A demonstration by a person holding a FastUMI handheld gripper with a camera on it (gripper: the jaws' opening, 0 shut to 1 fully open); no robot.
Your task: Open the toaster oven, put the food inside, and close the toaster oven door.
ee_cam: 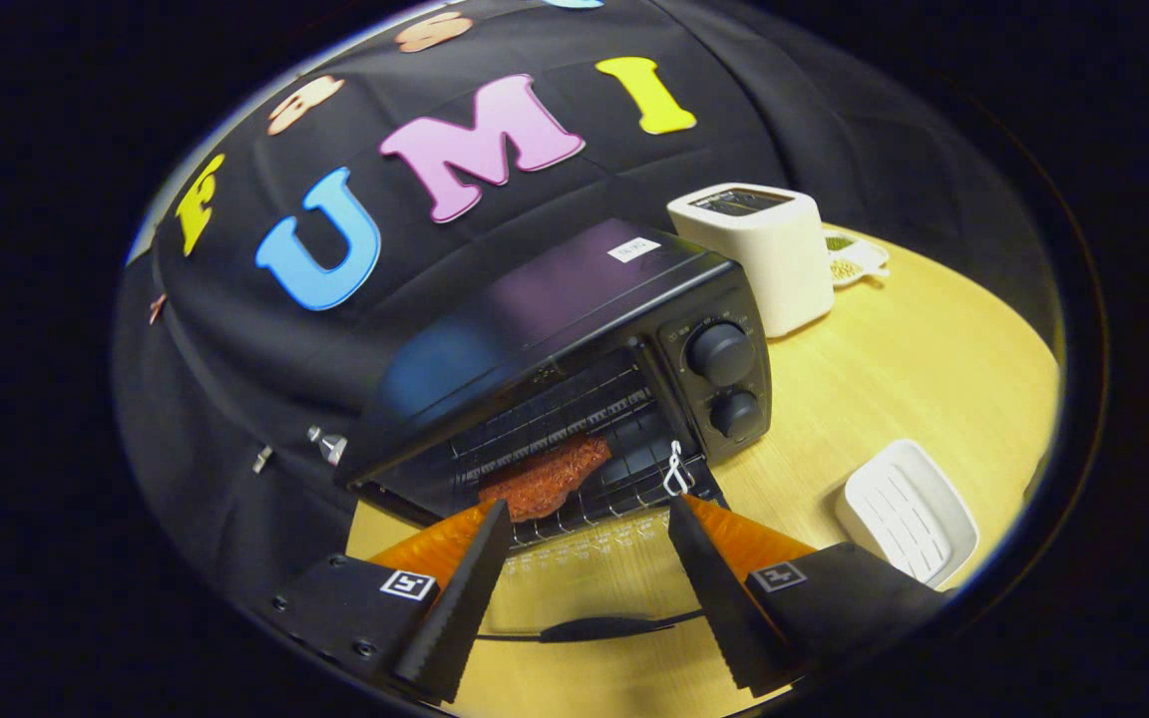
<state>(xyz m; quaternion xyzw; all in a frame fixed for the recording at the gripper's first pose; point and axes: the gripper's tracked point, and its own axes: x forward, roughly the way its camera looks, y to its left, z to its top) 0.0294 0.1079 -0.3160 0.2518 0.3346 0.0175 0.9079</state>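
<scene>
Right now the gripper (589,514) has its fingers spread wide, holding nothing, tips at the front edge of the oven's (574,349) open cavity. Food (545,479), a reddish slab, lies on the rack (624,479) inside, just ahead of the fingers at 12 o'clock, nearer the left one. Below the tips, the glass door (584,588) hangs flat, its handle (599,628) nearest. A white tray (909,511) sits on the table (884,369) at 3 o'clock; a toaster (759,249) stands behind the oven at 1 o'clock.
</scene>
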